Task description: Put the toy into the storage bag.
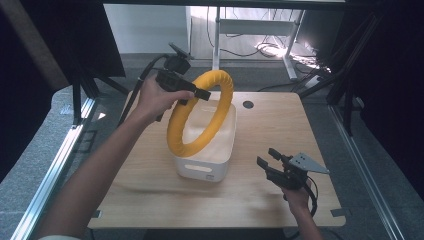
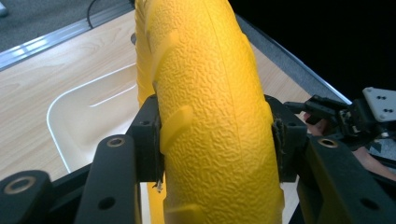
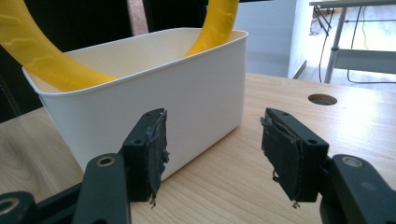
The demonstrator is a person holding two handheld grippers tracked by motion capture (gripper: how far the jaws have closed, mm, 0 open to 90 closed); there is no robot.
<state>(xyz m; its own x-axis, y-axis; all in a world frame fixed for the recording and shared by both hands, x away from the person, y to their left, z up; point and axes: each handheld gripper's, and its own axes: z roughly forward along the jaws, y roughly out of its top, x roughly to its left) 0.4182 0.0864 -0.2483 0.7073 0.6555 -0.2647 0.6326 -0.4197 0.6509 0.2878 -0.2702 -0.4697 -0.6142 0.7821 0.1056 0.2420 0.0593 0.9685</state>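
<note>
- Left gripper (image 1: 200, 94) jaws pinch the yellow foam ring (image 1: 200, 112), tilted, low end inside the white bin (image 1: 206, 165) mid-surface.
- Right gripper (image 1: 269, 160) jaws spread, empty, near right.
- Risk: ring probably catches the rim and tips the unbraced bin.

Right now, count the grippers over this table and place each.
2. The left gripper is above the white plastic bin, shut on the yellow textured ring; the right gripper is by the table's right side, jaws open.

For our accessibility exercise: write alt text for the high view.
The left gripper holds a yellow ring upright, its lower part inside a white bin on a wooden table. The right gripper waits open beside the bin.
</note>
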